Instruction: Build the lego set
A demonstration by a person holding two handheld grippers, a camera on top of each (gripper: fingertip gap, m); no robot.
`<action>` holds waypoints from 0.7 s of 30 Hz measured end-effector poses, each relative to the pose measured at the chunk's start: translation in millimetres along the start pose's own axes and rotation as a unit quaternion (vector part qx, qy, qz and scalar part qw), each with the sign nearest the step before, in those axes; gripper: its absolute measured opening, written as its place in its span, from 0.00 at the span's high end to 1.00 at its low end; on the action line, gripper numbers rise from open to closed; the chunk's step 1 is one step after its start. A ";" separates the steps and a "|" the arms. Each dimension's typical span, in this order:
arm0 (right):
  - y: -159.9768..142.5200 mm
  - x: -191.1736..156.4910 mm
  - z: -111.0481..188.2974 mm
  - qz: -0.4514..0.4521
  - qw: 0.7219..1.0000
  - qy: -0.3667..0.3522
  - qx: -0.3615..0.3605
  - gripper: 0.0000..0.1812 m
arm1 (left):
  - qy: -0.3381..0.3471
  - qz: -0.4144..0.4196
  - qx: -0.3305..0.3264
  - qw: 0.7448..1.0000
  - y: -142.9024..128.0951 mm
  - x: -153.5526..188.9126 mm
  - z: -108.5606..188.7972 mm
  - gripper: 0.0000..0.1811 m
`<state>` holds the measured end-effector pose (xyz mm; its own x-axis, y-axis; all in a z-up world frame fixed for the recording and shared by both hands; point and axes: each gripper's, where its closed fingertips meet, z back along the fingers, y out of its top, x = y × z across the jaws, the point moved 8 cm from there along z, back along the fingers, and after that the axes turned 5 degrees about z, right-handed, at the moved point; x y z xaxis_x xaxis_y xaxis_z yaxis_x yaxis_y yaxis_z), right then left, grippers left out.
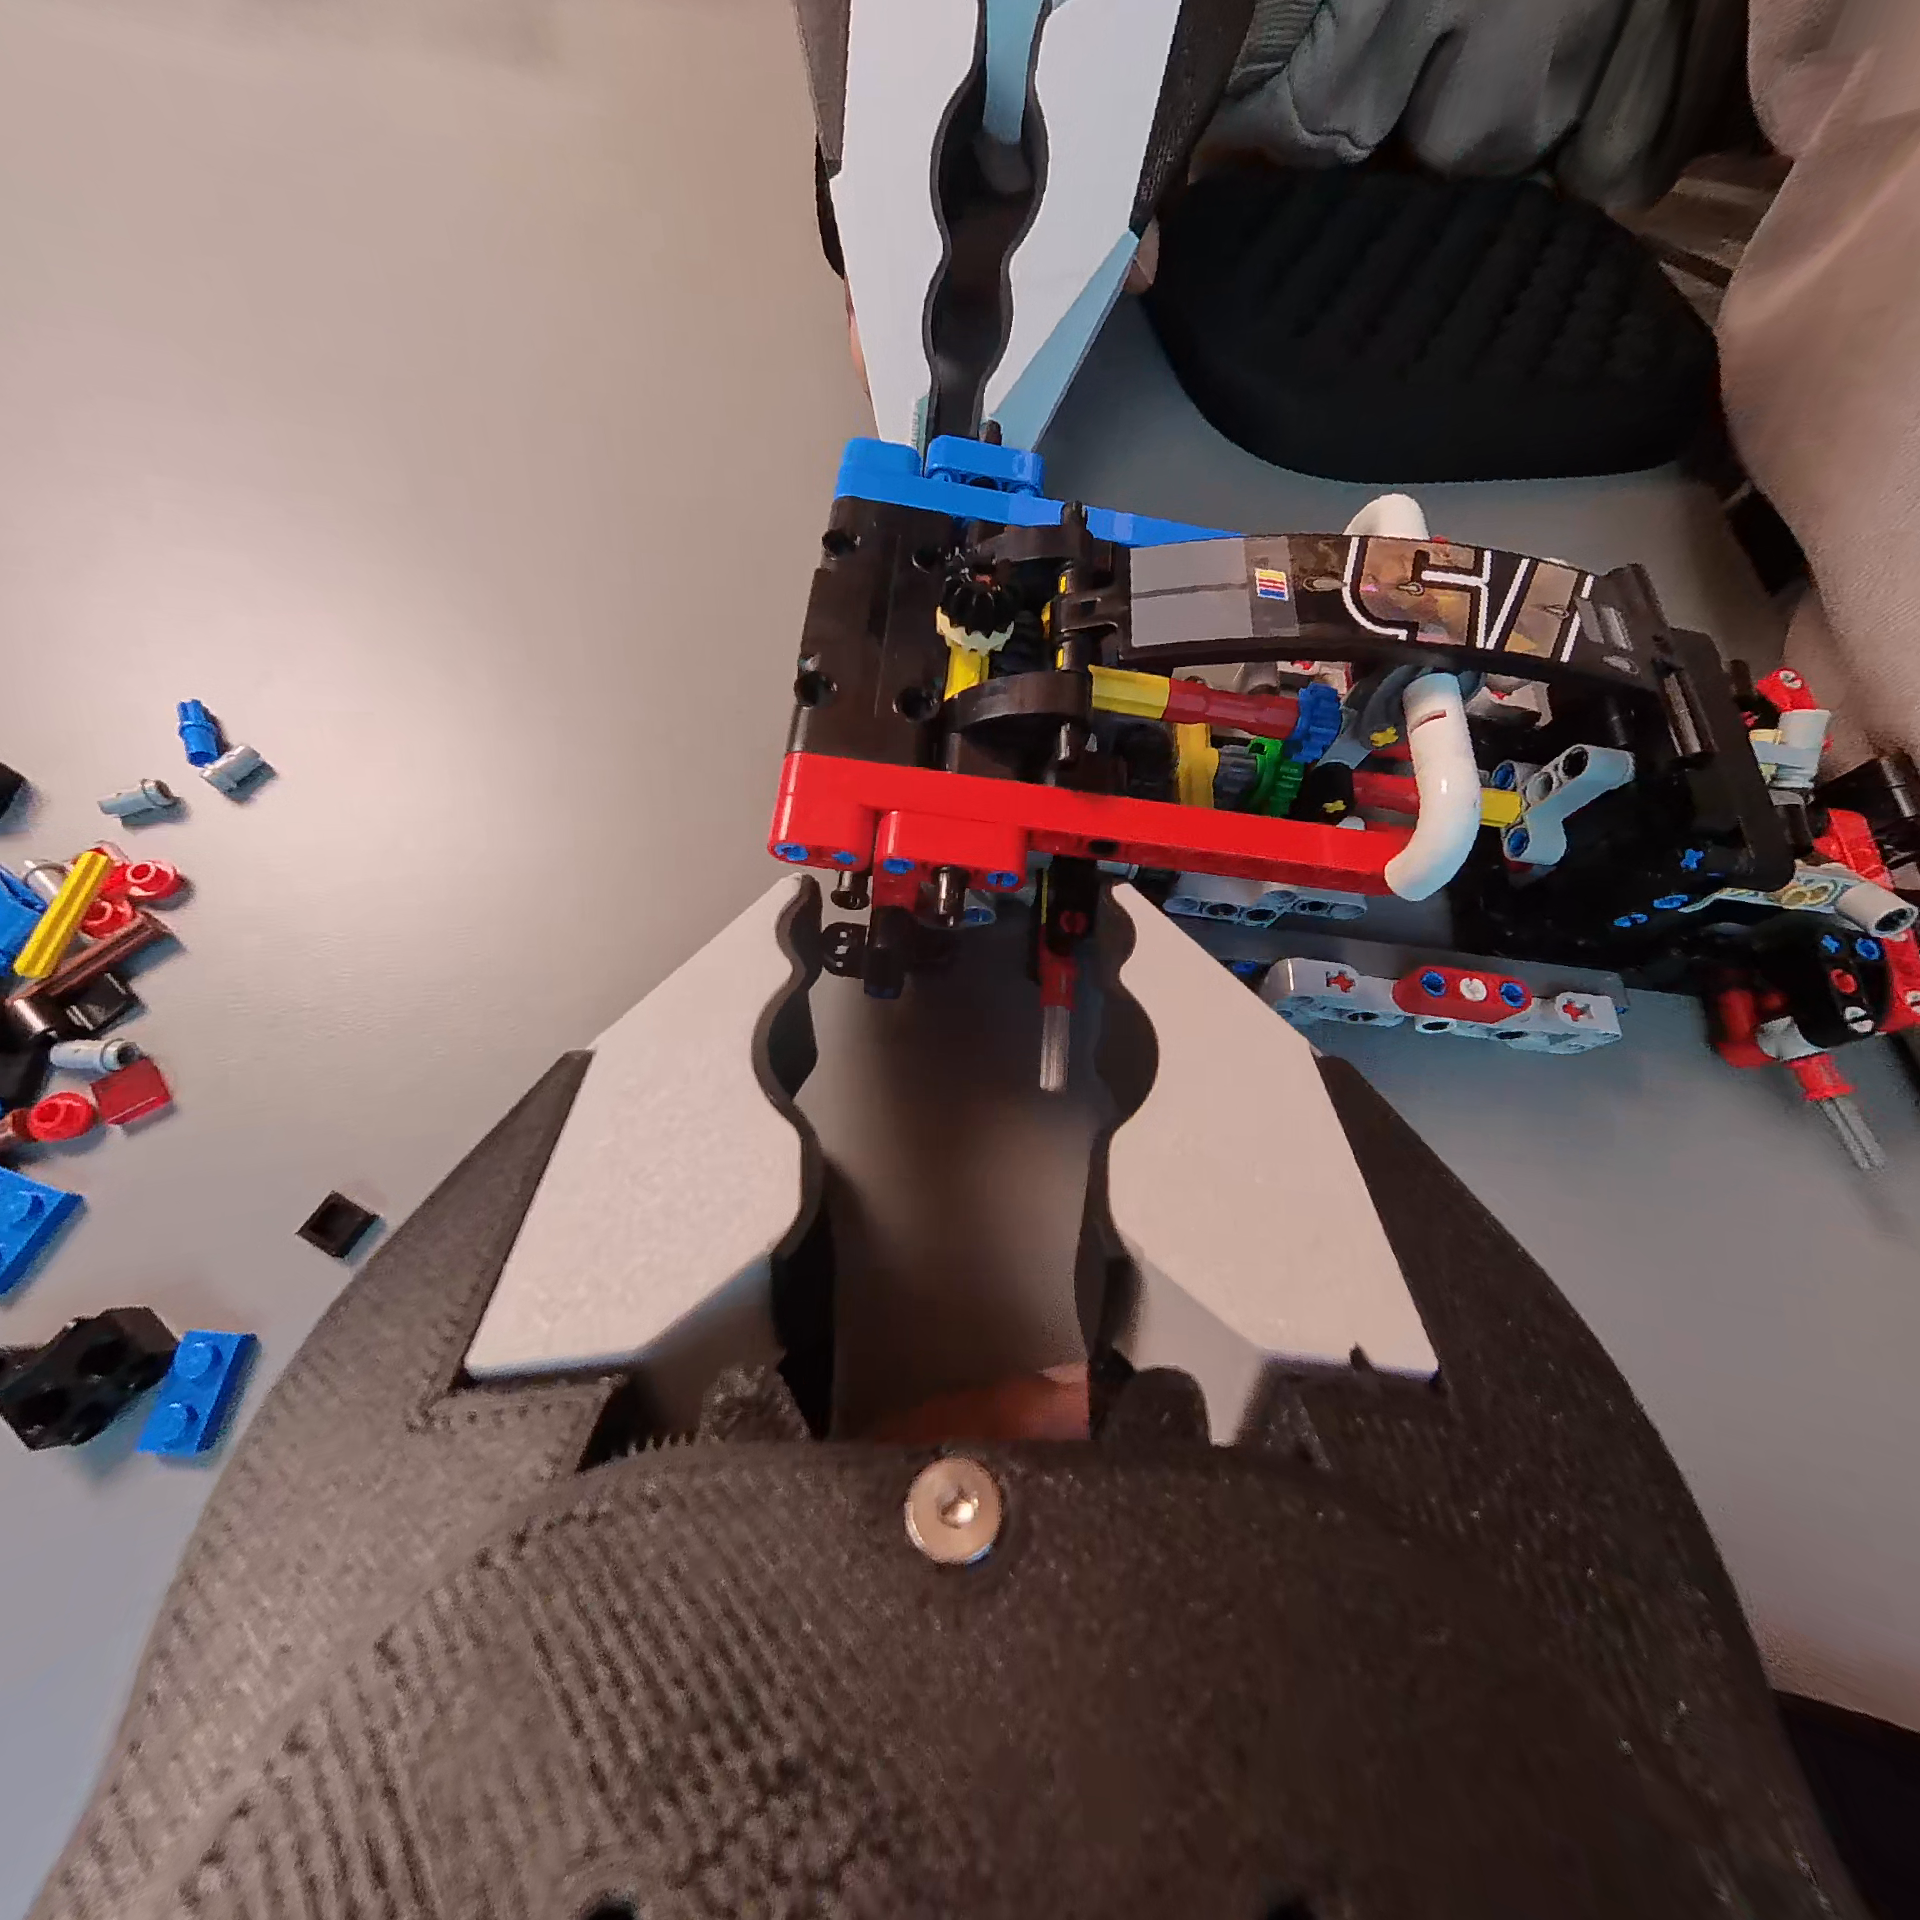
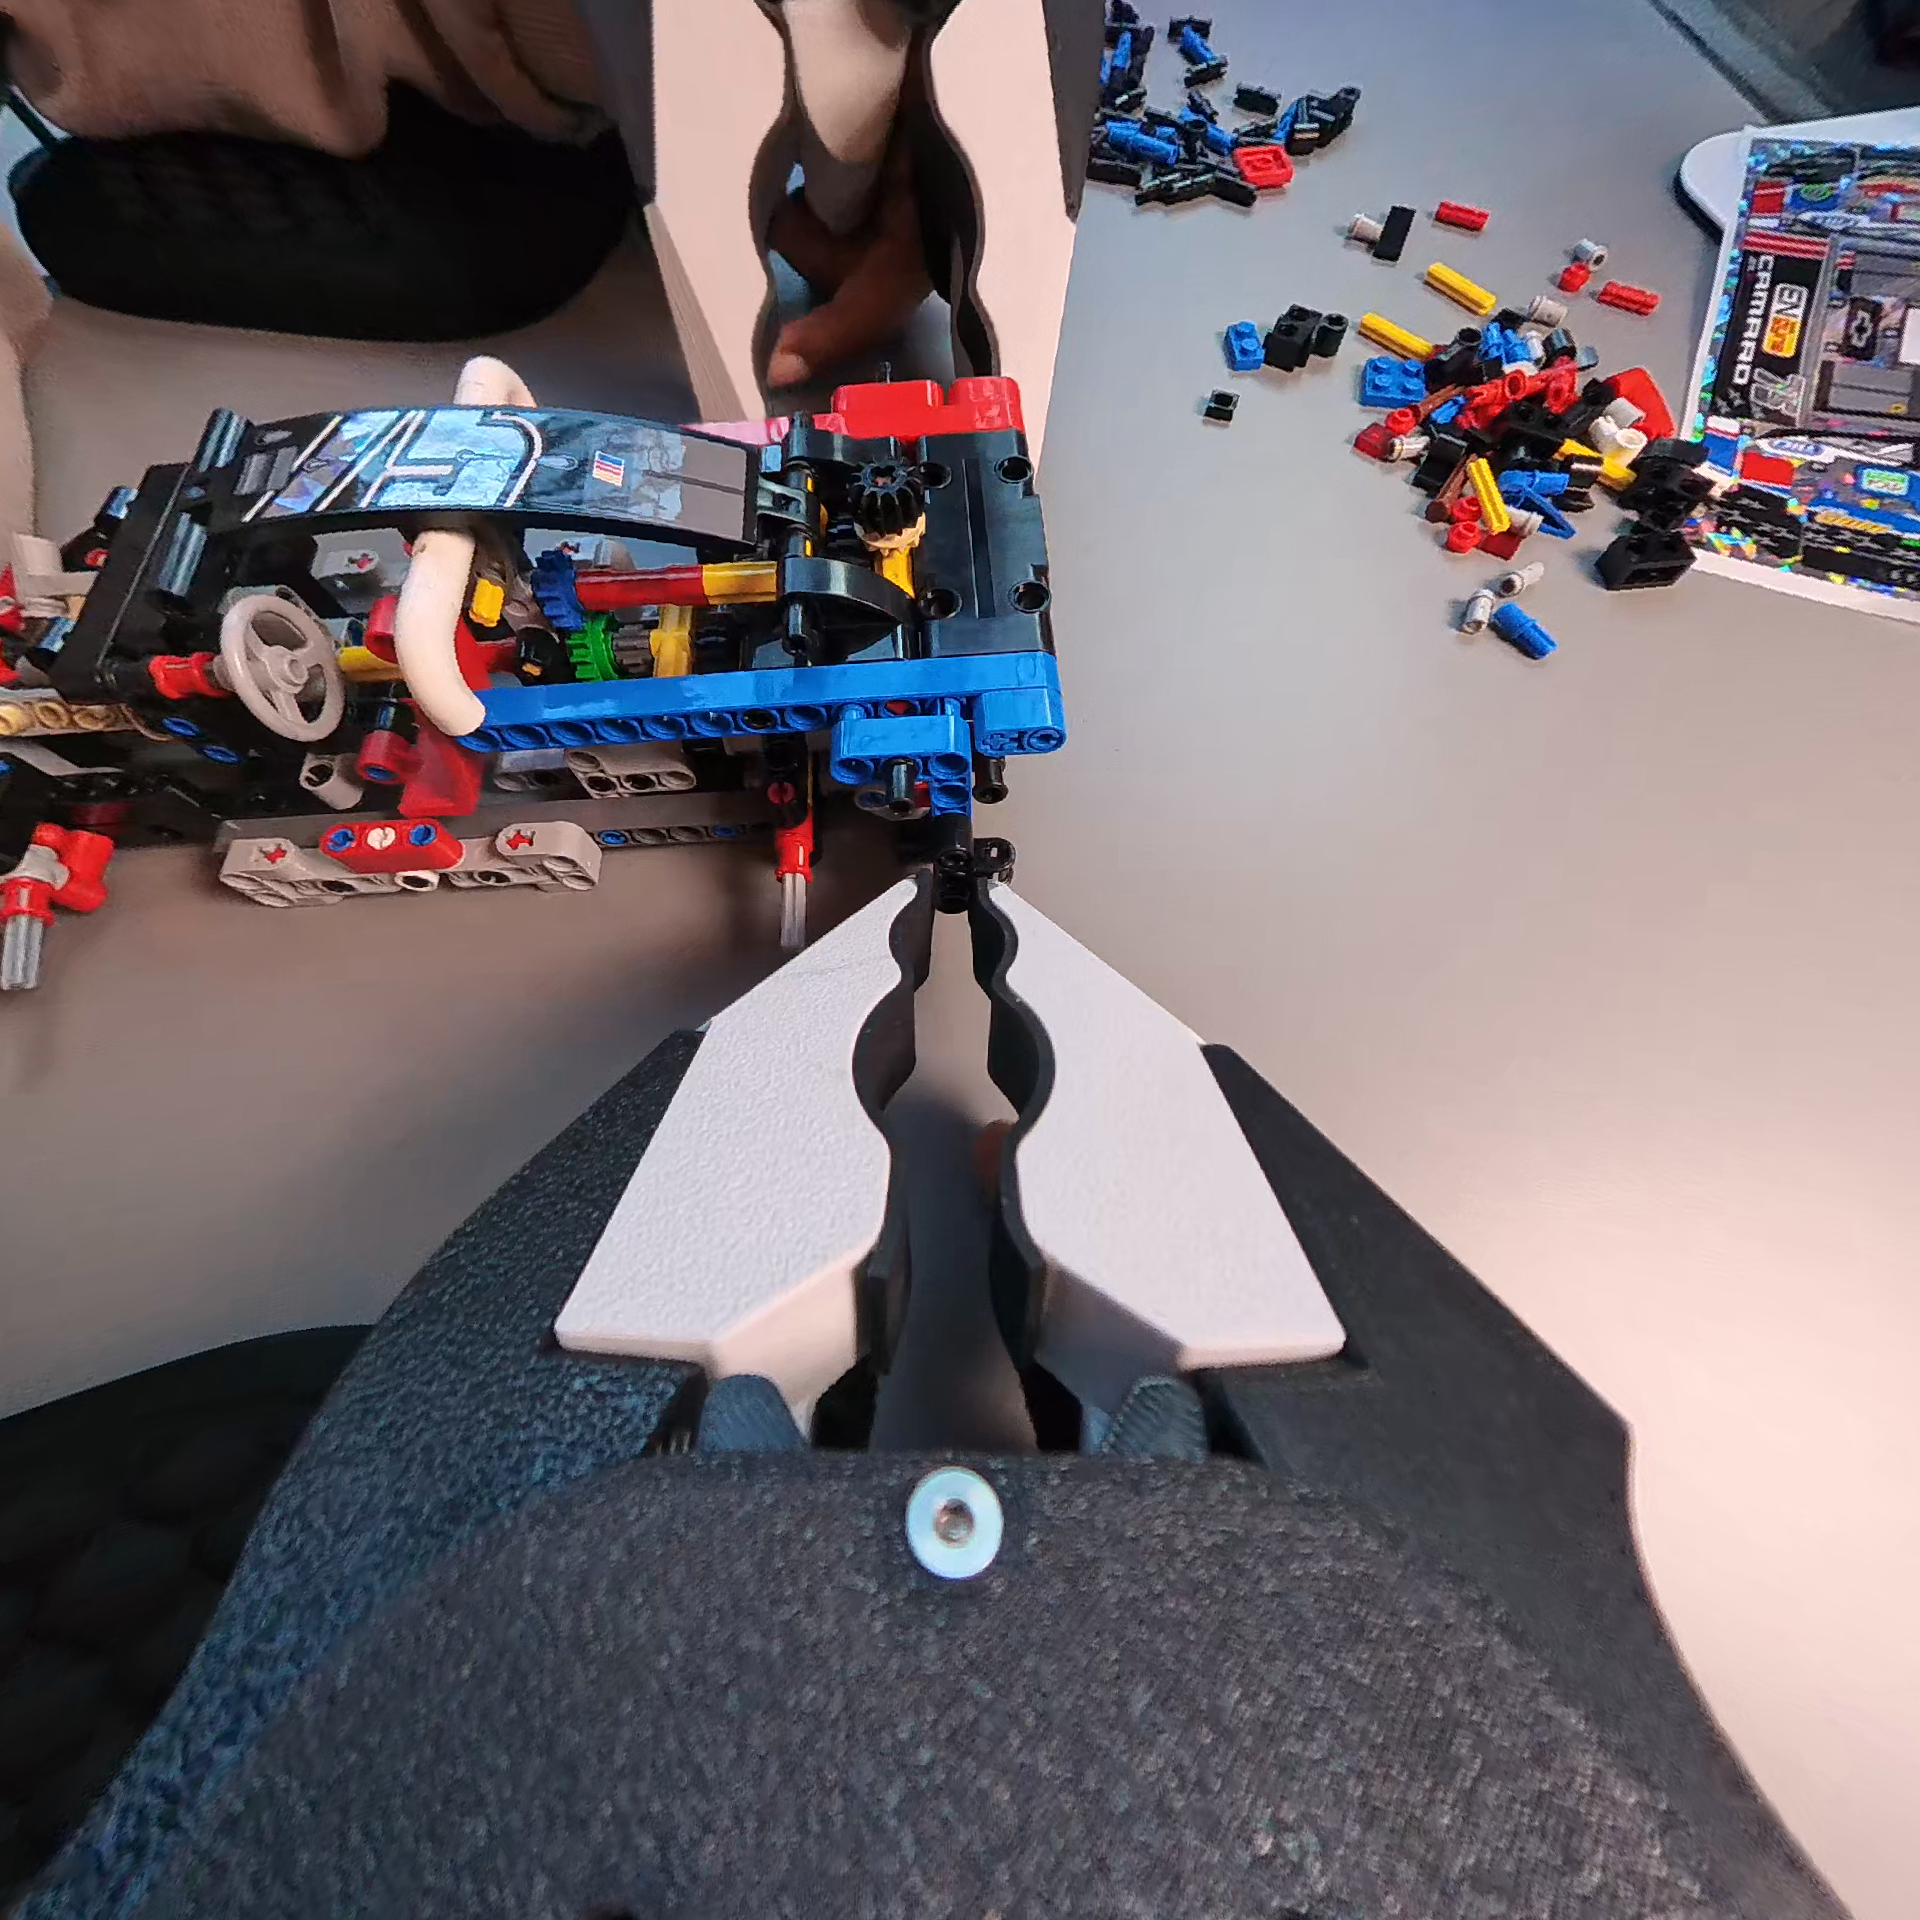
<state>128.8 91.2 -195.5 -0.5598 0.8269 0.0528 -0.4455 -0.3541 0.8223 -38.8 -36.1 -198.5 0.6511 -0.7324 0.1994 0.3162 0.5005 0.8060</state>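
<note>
- Tongs on the right (image 2: 951,888) pinch a small black connector (image 2: 971,860) at the lego car (image 2: 644,613).
- Left tongs (image 1: 961,904) spread wide at the car's 6 o'clock side.
- Loose bricks (image 2: 1507,416) lie at 2 o'clock on the grey surface (image 2: 1299,831).

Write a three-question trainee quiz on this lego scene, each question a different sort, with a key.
1. True or false: the right gripper pinches a small black piece beside the car's blue beam.
2. Which coloured beam faces the left gripper? A red, B blue, C yellow.
3. Fill in: the steering wheel in the right wrist view is ___ in colour.

Key: 1 true, its jaws nearly closed on the piece. 2 A, the red beam; that gripper's jaws stand apart, holding nothing. 3 grey.
</note>
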 end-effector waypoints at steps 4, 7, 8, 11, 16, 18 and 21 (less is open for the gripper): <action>0.1 -0.7 0.1 0.014 1.000 0.001 -0.001 0.97 | 0.009 -0.022 -0.004 1.000 0.1 0.9 -0.9 0.72; 0.3 -0.9 -0.1 0.021 1.000 -0.001 -0.001 0.98 | 0.017 -0.033 -0.006 0.999 0.0 2.0 -1.7 0.72; 0.4 -0.3 -0.4 0.021 1.000 0.000 -0.001 0.98 | 0.016 -0.033 -0.006 0.999 0.0 1.9 -1.8 0.72; 0.9 3.6 -1.7 0.007 1.000 0.003 -0.001 0.98 | 0.015 -0.037 -0.006 0.999 0.4 1.9 -2.5 0.73; 1.5 9.0 -3.6 -0.008 1.000 -0.005 -0.003 0.98 | 0.020 -0.034 -0.006 0.999 0.8 0.5 -2.9 0.74; 1.0 10.3 -3.1 -0.019 1.000 0.007 0.000 0.98 | 0.014 -0.032 -0.006 0.999 0.9 -1.0 -2.5 0.73; 0.4 14.7 -2.6 -0.031 0.999 0.009 0.001 0.97 | 0.011 -0.031 -0.006 0.999 1.9 -6.7 -2.0 0.73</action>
<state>118.5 102.1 -195.9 -0.5435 0.8394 -0.0079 -0.4788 -0.3023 0.8242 -41.2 -29.3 -199.4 0.6455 -0.7514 0.1367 0.3646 0.4604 0.8094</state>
